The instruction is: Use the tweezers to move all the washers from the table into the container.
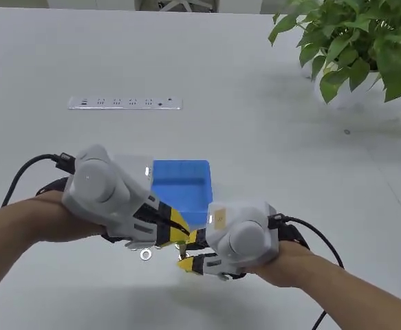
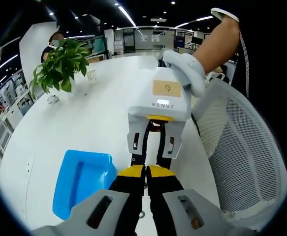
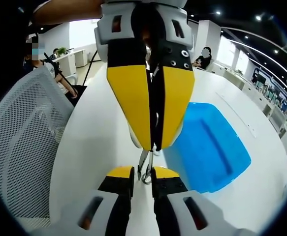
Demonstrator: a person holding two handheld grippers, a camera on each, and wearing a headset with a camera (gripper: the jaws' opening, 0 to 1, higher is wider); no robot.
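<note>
I have the two grippers nose to nose near the front edge of the desk [image 1: 269, 130], just in front of the blue container [image 1: 181, 180]. The left gripper [image 1: 178, 236] has its jaws pressed together on the upper part of the tweezers [image 3: 144, 166], whose metal tips poke down between the jaws of my right gripper [image 1: 186, 262]. Those right jaws stand narrowly apart on either side of the tips; I cannot tell whether they press on the metal or only flank it. In the right gripper view there is a small ring shape at the very tips, but I cannot say if that is a washer.

One washer [image 1: 146, 255] lies flat on the desk just beside the left gripper, on the front-edge side, apart from the container.

I judge this to be the pick-up step: tweezers readied, a washer not yet in the container. Next I would need to lower the tips astride that washer, squeeze gently with the right jaws, lift, and carry it over the container's rim
</note>
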